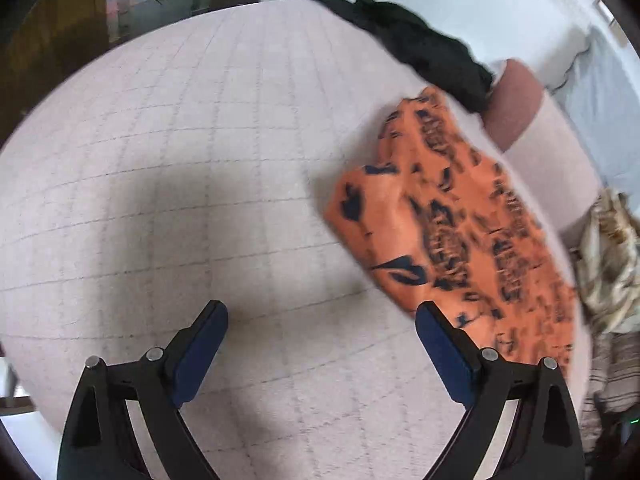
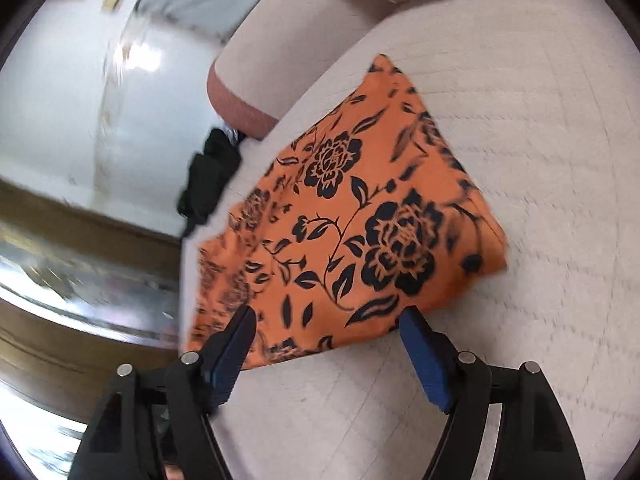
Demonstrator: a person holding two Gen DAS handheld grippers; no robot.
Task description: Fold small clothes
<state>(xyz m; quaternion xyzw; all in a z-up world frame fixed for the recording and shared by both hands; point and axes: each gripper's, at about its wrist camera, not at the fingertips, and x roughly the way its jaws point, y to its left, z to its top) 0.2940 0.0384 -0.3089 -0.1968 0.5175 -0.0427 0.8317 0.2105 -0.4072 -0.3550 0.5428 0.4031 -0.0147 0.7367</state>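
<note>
An orange garment with a black flower print (image 2: 352,216) lies folded on the pale checked bed cover (image 2: 540,128). In the left wrist view the same orange garment (image 1: 452,224) lies to the right, blurred. My right gripper (image 2: 328,316) is open, its blue pads standing wide just above the garment's near edge, with nothing pinched. My left gripper (image 1: 322,312) is also open over bare cover; its right finger (image 1: 436,328) overlaps the garment's near corner in the picture.
A black garment (image 1: 424,48) lies crumpled at the far edge of the bed, also seen as the black garment (image 2: 208,180) by the bed's left edge. A pale patterned cloth (image 1: 608,256) is heaped at the right. A bolster with a reddish end (image 2: 248,96) lies behind the orange garment.
</note>
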